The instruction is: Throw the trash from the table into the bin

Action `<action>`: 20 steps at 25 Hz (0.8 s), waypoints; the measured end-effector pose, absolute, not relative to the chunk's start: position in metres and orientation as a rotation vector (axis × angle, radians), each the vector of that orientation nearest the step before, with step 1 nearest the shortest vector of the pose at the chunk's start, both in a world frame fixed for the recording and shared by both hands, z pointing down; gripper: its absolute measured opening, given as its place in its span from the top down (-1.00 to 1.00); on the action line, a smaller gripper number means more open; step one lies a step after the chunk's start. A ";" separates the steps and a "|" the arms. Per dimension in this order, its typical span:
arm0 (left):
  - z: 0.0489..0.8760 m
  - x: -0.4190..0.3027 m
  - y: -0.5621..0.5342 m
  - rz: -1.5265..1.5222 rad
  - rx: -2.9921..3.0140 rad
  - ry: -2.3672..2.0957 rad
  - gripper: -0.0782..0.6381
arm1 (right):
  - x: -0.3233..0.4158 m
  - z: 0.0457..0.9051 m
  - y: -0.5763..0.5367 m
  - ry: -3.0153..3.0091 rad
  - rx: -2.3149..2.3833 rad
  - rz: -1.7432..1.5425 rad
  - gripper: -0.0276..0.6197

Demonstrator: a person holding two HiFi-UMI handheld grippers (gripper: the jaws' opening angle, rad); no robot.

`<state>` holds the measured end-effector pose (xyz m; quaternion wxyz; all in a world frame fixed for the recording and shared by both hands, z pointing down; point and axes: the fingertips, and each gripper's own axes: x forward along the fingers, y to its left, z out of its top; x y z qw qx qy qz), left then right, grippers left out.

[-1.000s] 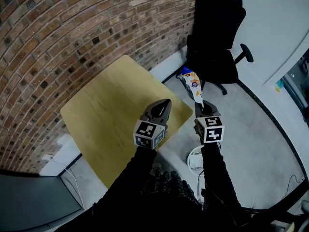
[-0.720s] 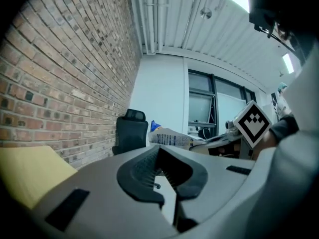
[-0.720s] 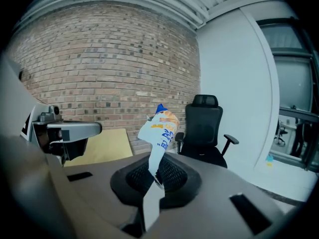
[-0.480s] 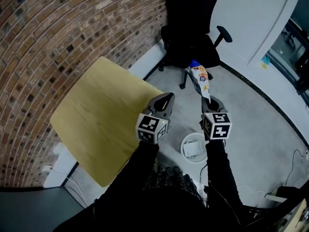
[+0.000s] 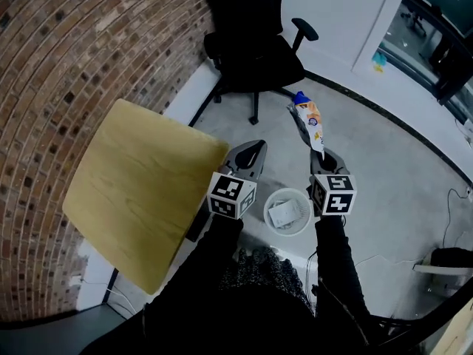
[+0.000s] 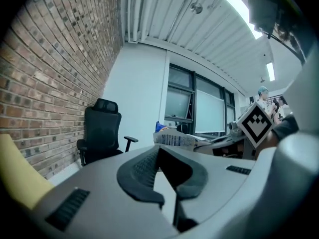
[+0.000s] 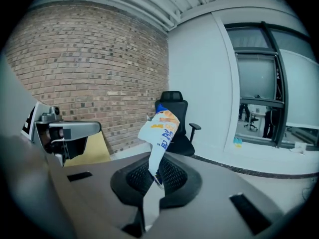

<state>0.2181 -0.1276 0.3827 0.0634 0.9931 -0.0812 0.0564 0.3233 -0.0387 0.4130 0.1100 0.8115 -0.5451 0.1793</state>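
Yellow wooden counter (image 5: 140, 191) at left by red brick wall (image 5: 66, 58); white round bin (image 5: 269, 217) on grey floor (image 5: 384, 176), centre. Right gripper (image 5: 323, 157) clamping white-orange snack wrapper (image 5: 310, 121); left gripper (image 5: 256, 148) closed, empty.

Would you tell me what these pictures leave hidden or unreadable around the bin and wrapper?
Bin contents: pale scraps in the head view, too small to identify; absent from both gripper views.
Wrapper print: too small and crumpled to read anywhere.
Wrapper's lower end: hidden between the right gripper's pads, right gripper view.
Floor under the table: covered by the tabletop, head view.
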 end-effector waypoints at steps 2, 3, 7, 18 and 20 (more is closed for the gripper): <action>0.386 0.231 -0.116 0.179 3.001 -0.203 0.76 | 0.333 0.417 -0.024 -1.570 2.410 0.540 0.88; 0.388 0.237 -0.110 0.183 3.001 -0.182 0.76 | 0.337 0.419 -0.016 -1.553 2.423 0.546 0.88; 0.394 0.257 -0.087 0.198 3.001 -0.098 0.76 | 0.352 0.424 0.015 -1.489 2.475 0.569 0.88; 0.435 0.263 -0.050 0.336 2.988 0.016 0.76 | 0.345 0.472 0.066 -1.422 2.525 0.712 0.88; 0.444 0.262 -0.046 0.357 2.980 0.035 0.76 | 0.341 0.482 0.072 -1.416 2.529 0.740 0.88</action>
